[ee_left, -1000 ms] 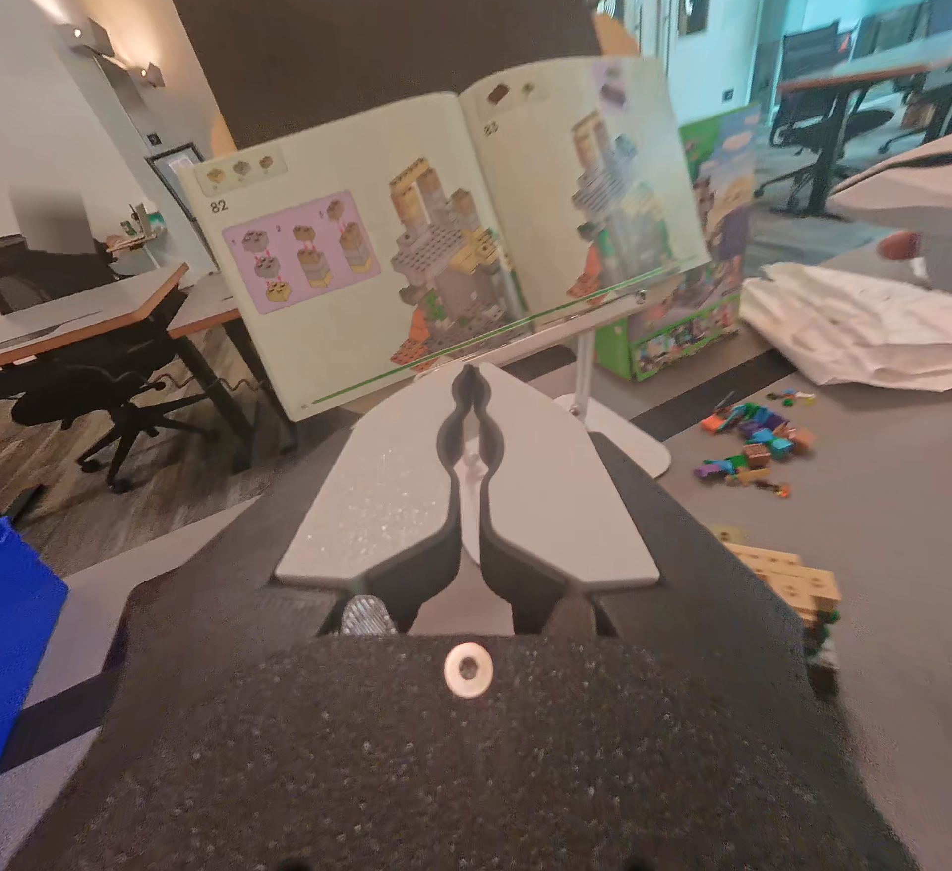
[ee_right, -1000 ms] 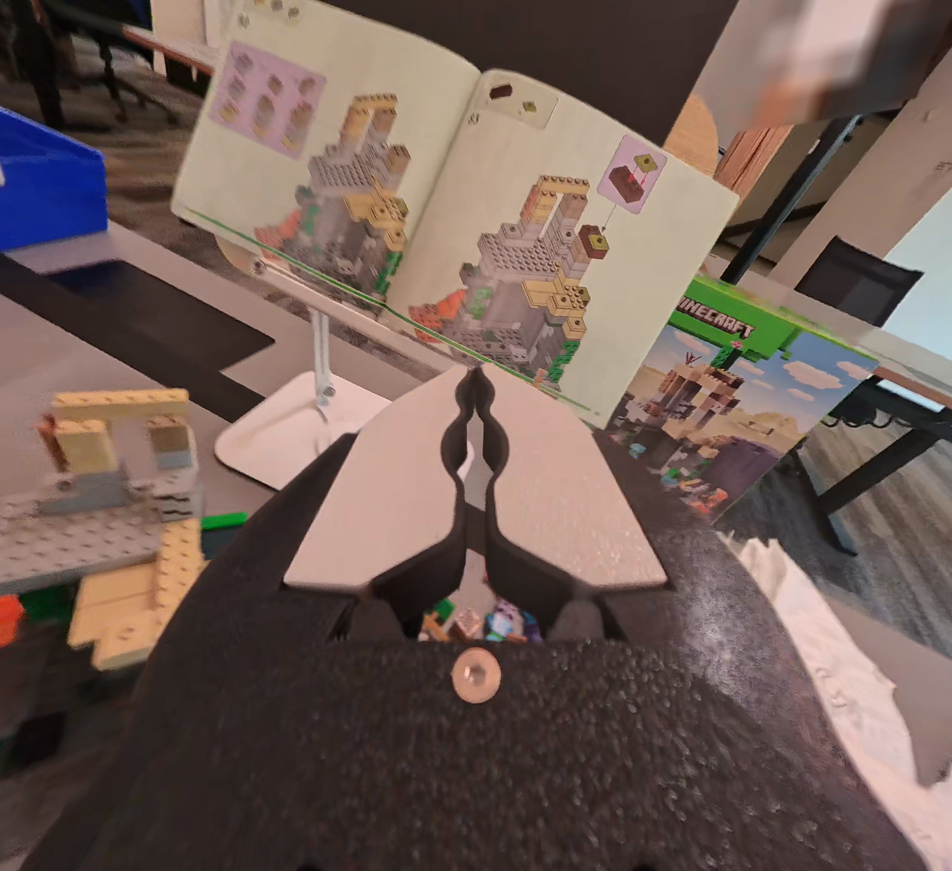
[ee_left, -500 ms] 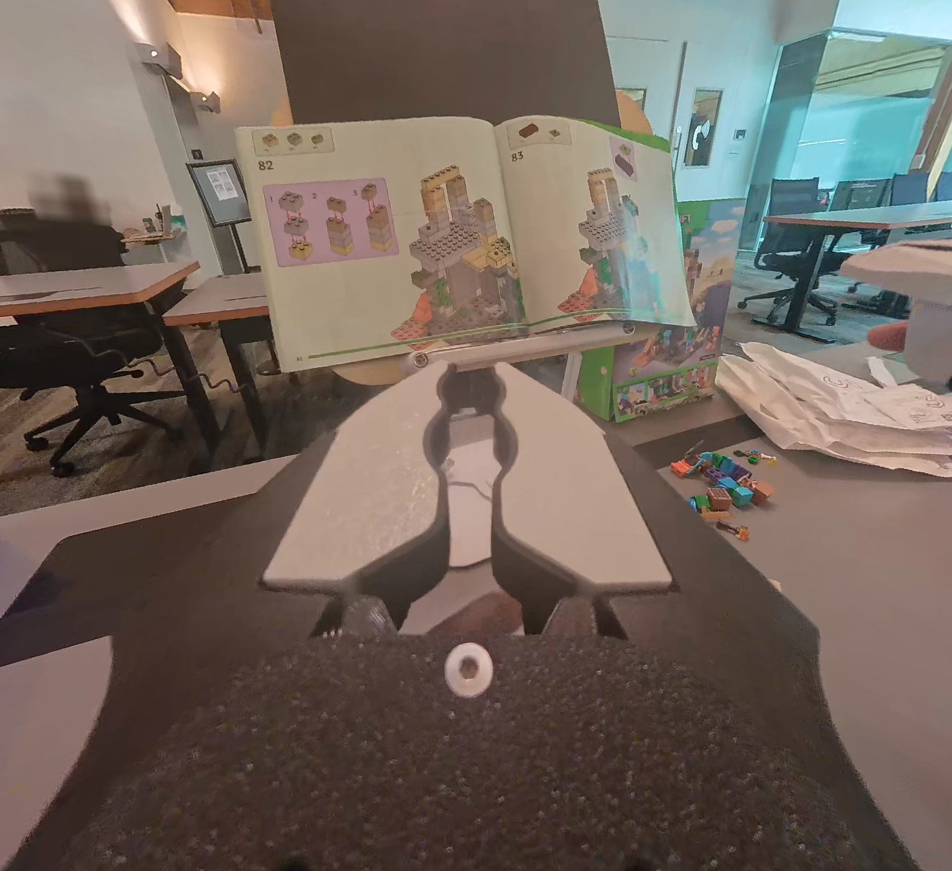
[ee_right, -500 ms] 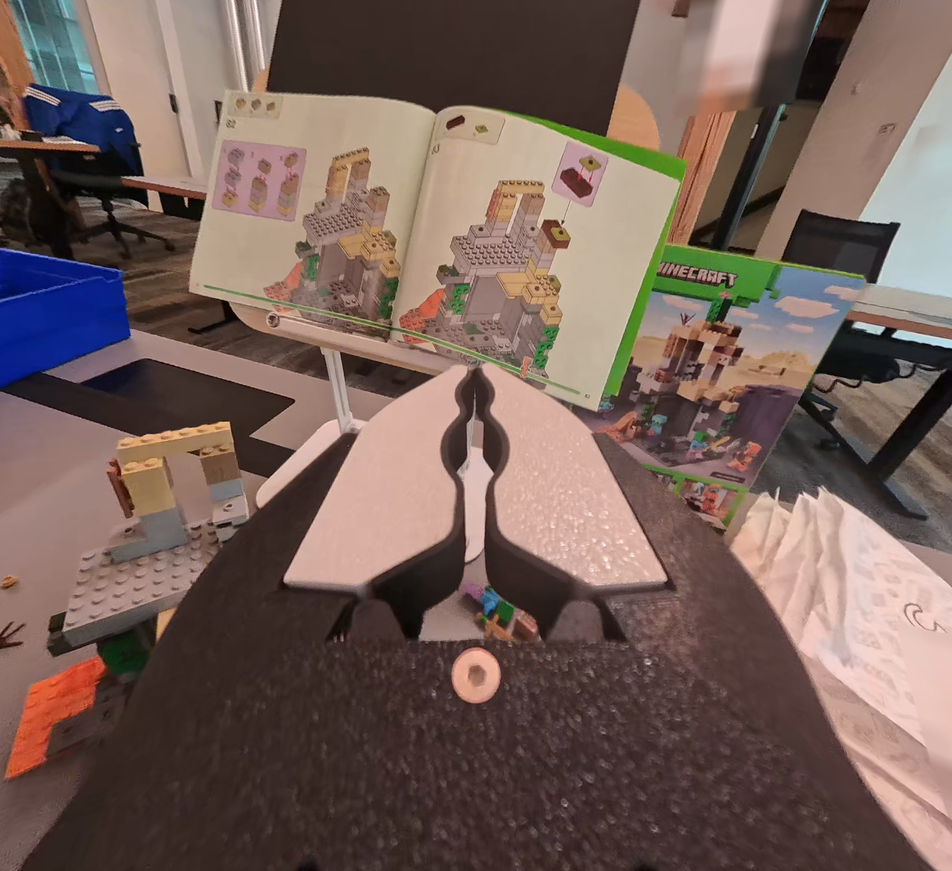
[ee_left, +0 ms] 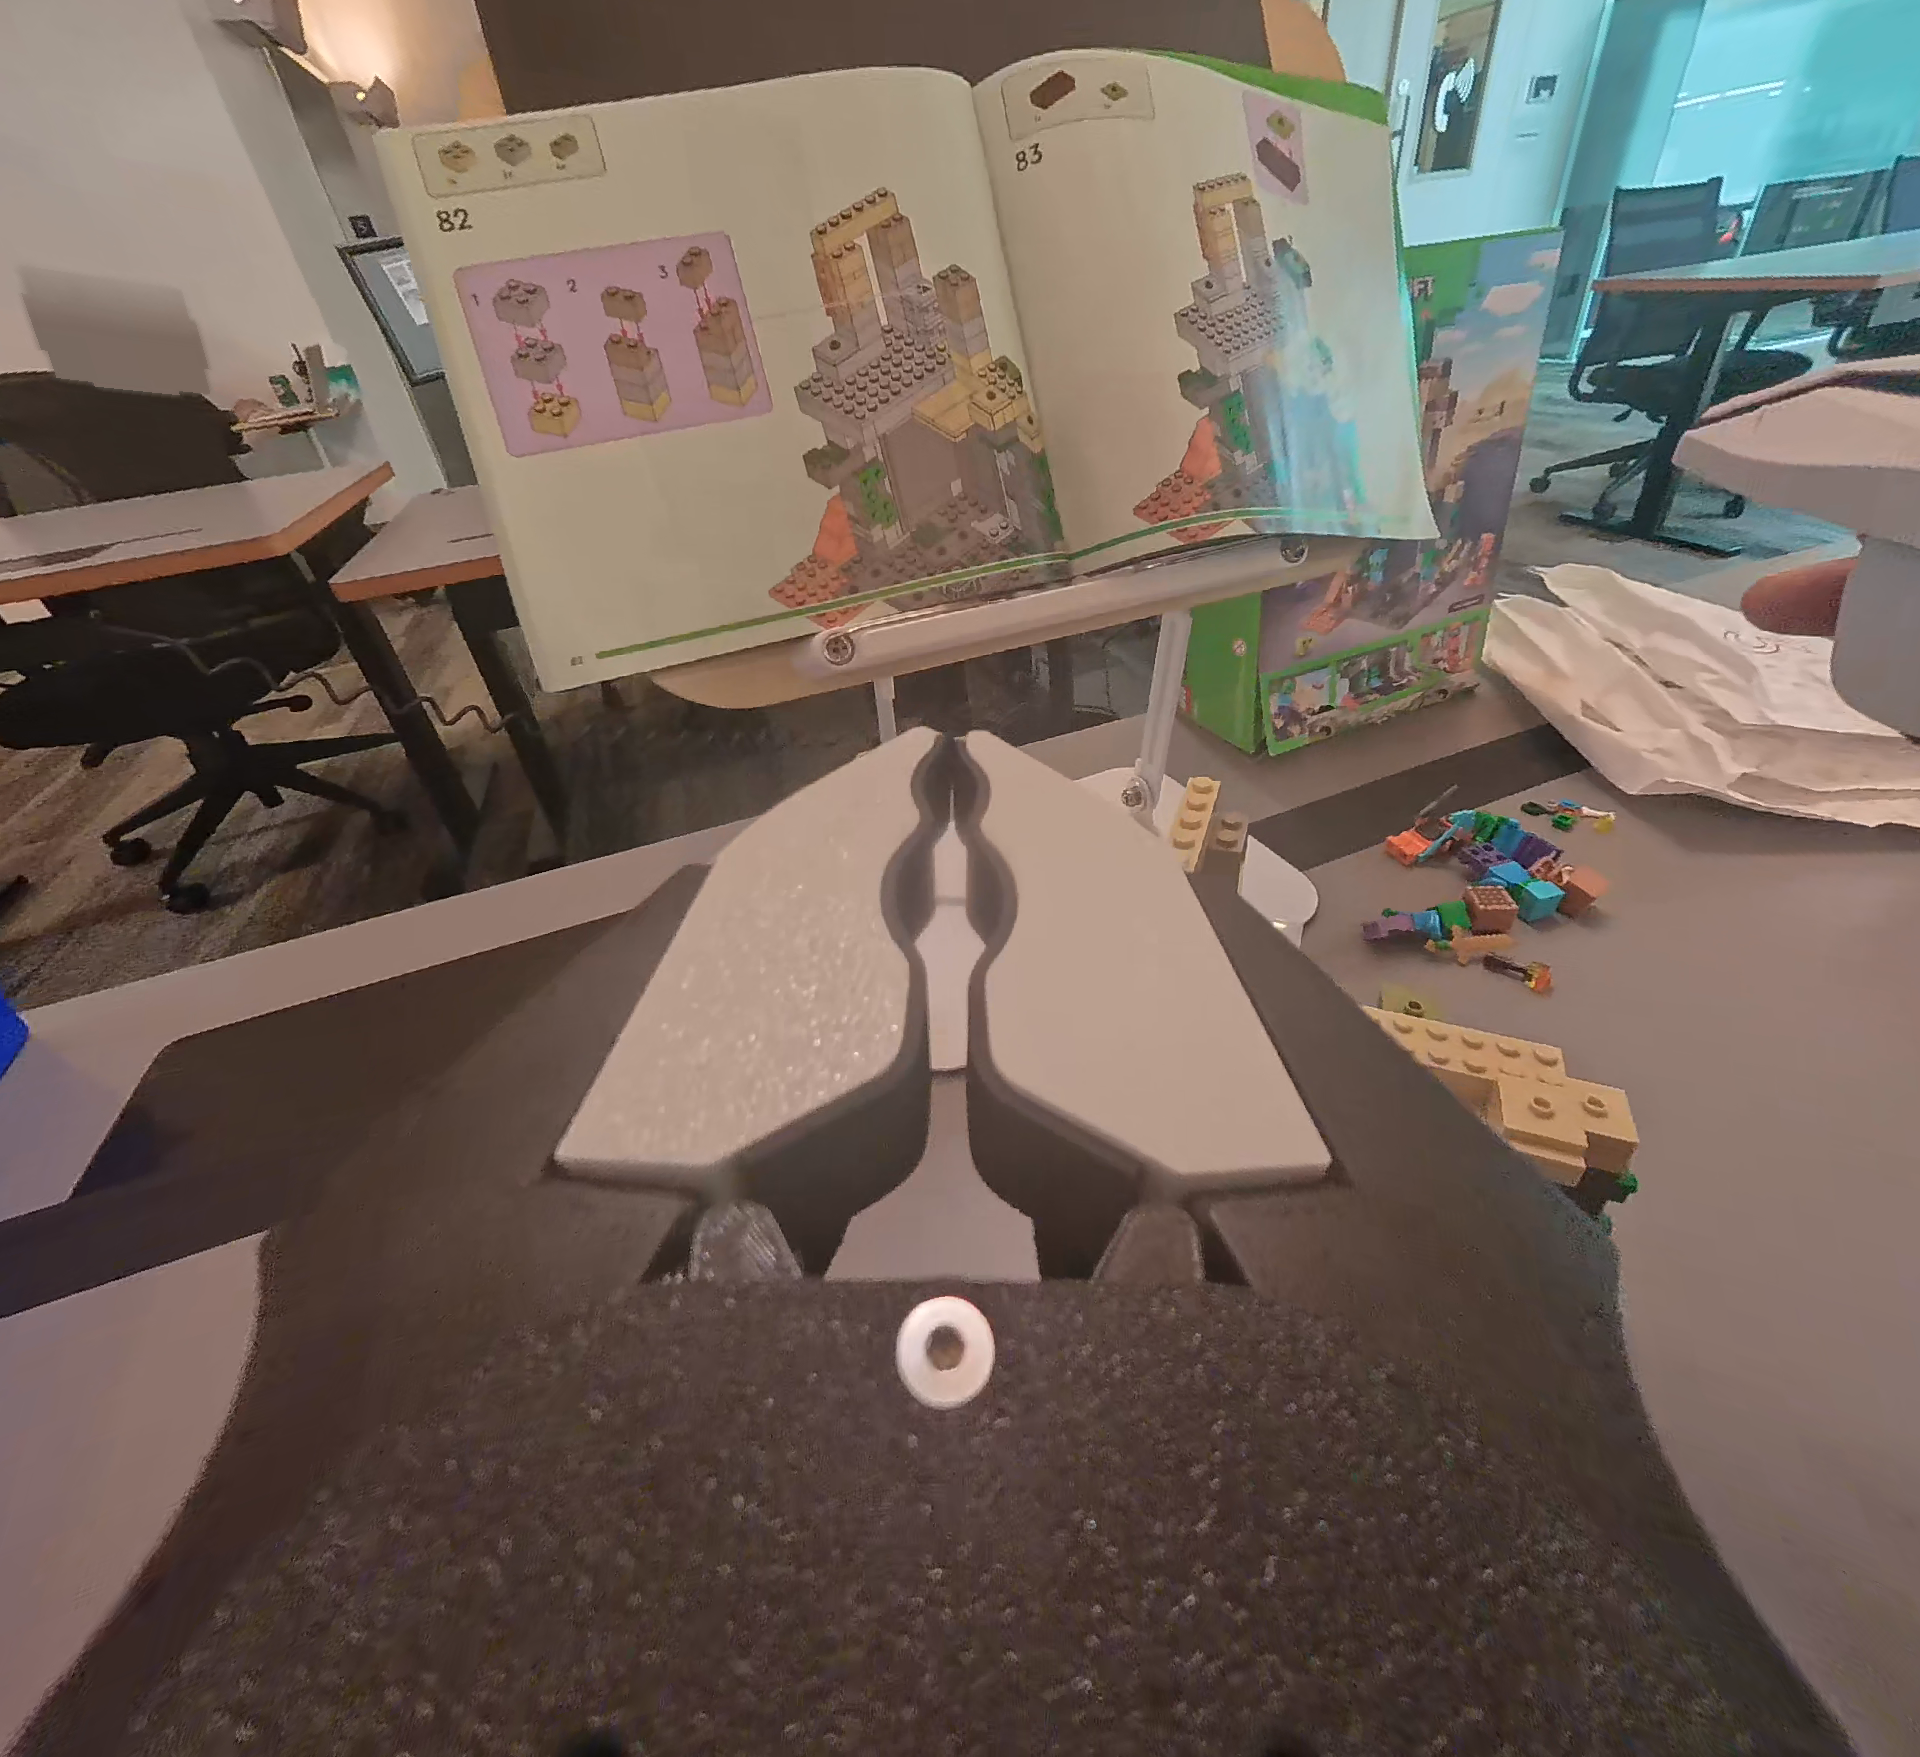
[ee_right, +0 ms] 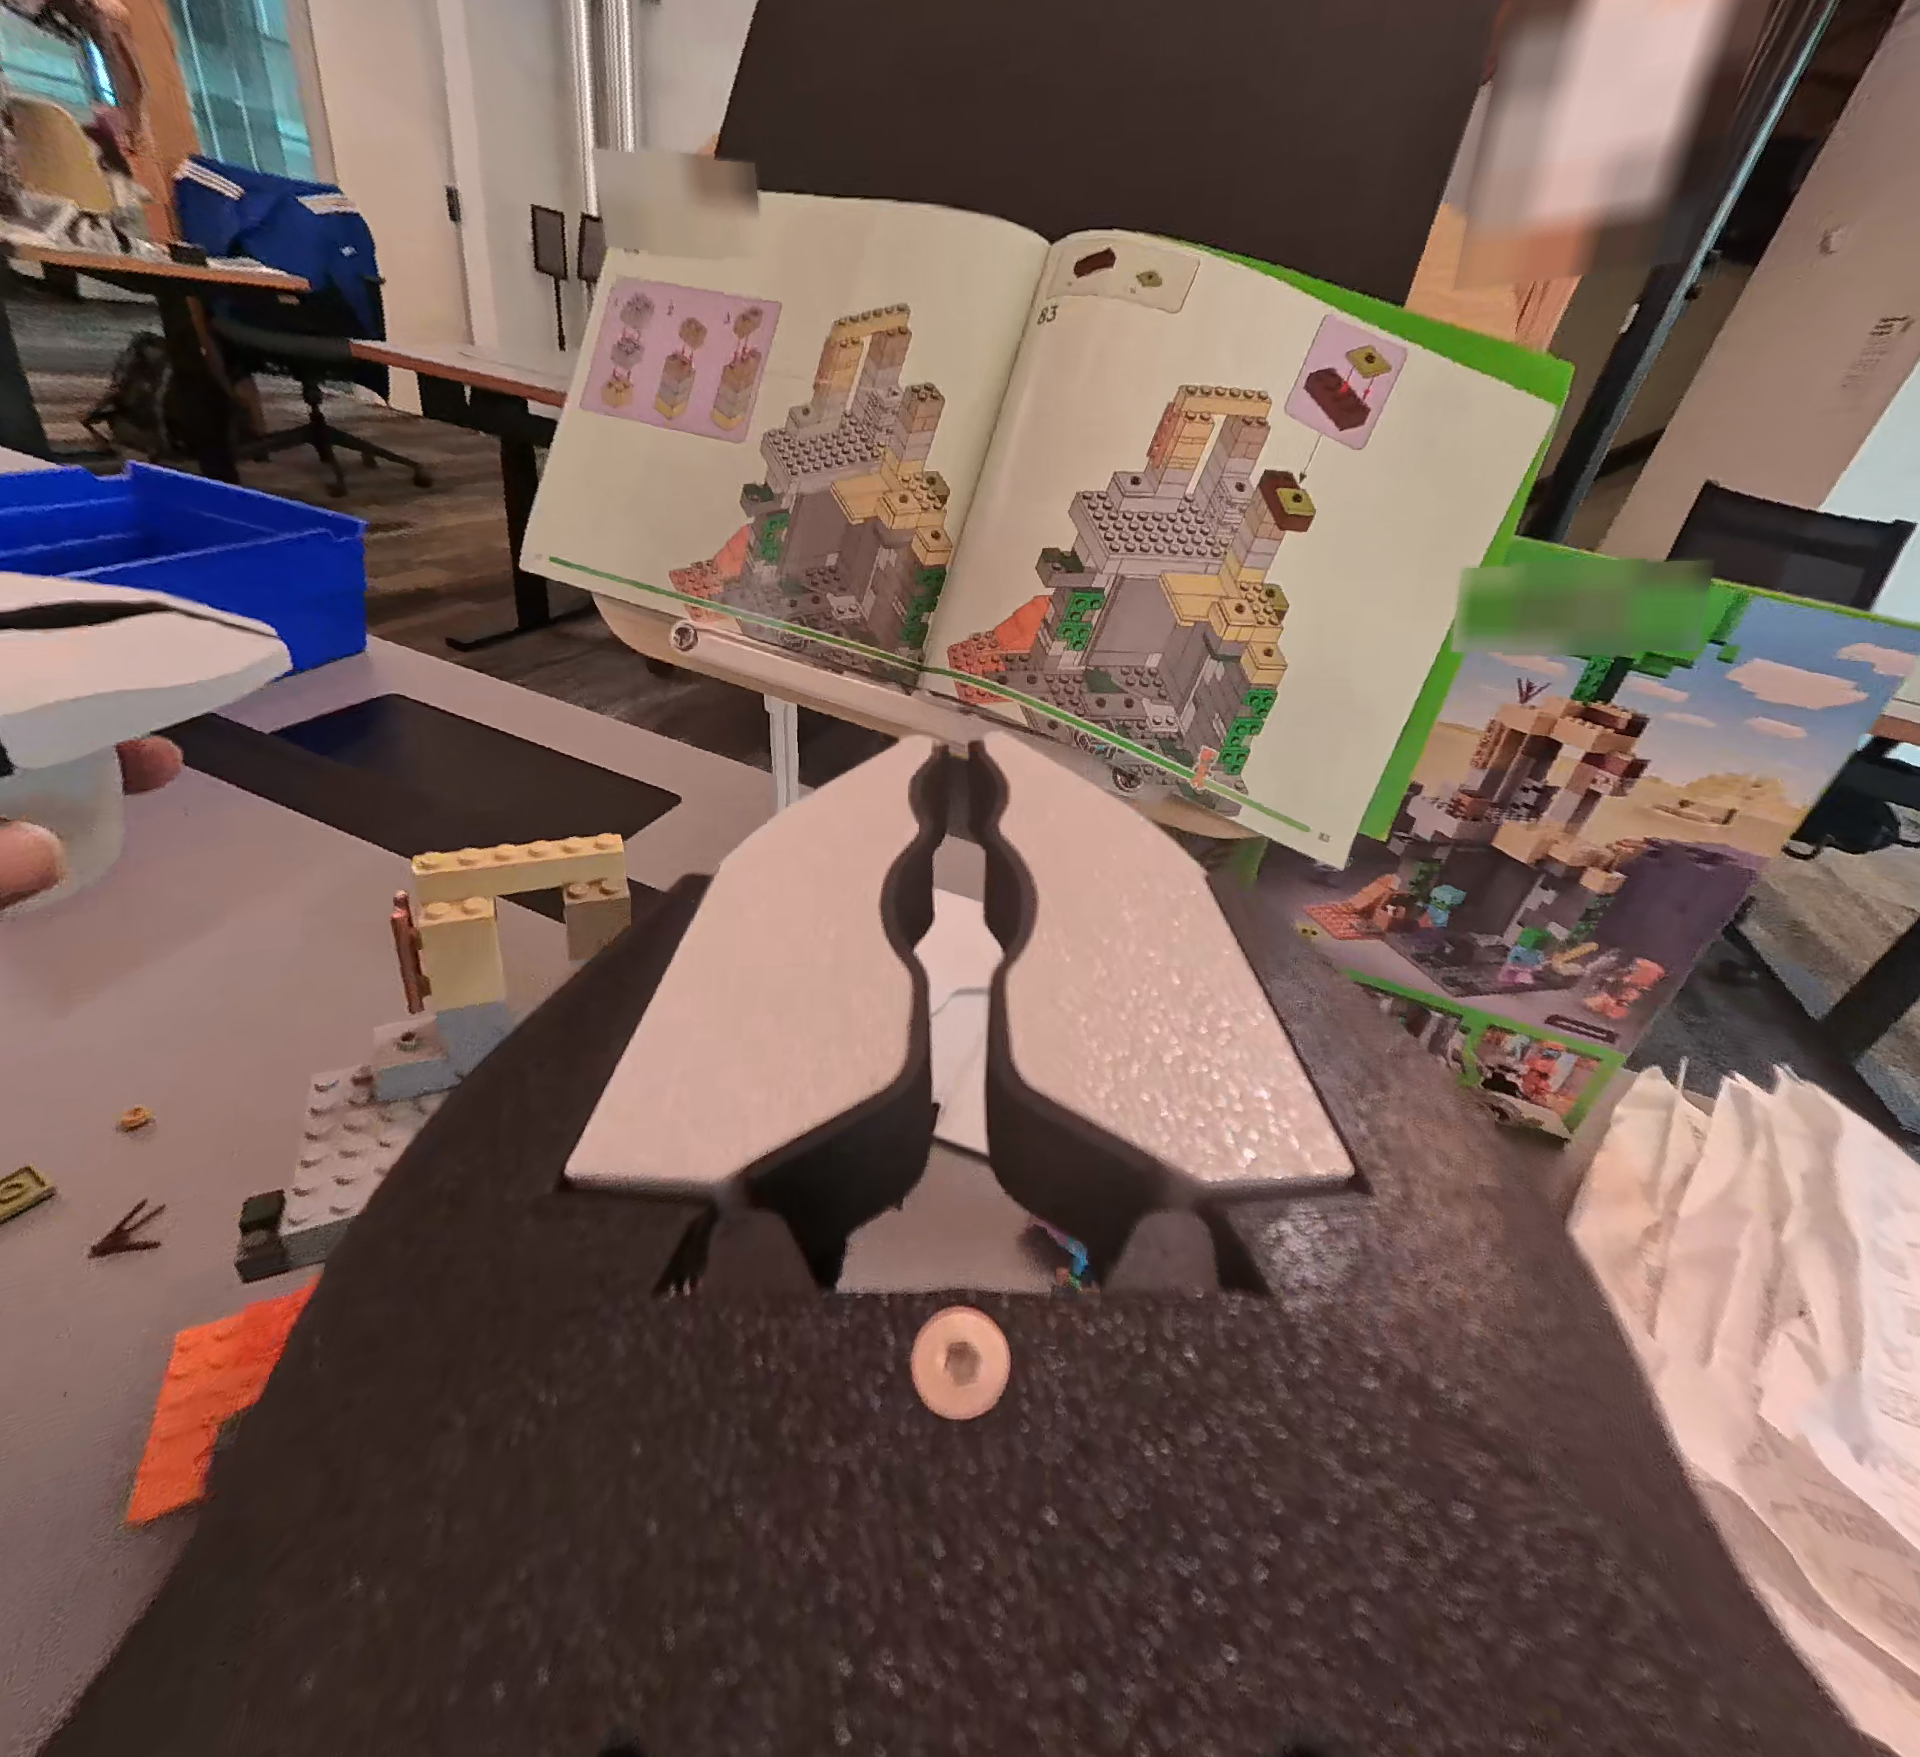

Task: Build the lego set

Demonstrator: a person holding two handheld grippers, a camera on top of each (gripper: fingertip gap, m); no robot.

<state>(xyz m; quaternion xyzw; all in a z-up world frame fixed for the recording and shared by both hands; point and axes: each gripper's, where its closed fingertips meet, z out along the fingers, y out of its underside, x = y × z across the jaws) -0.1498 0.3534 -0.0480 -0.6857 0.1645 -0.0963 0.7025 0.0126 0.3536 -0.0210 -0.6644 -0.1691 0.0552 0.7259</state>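
Lego build (ee_right: pixel 488 969) stands on the grey table (ee_right: pixel 208 959) left of the right gripper (ee_right: pixel 958 751); only the left wrist view shows loose bricks (ee_left: pixel 1481 886). Both the right gripper and the left gripper (ee_left: pixel 948 751) have their jaws closed on nothing, facing the open instruction booklet (ee_left: pixel 894 357).

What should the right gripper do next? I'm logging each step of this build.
Probably open the right gripper and lower it toward the loose bricks: both grippers are shut and empty, facing the instruction booklet, so a piece likely comes next. Which piece is hard to tell.
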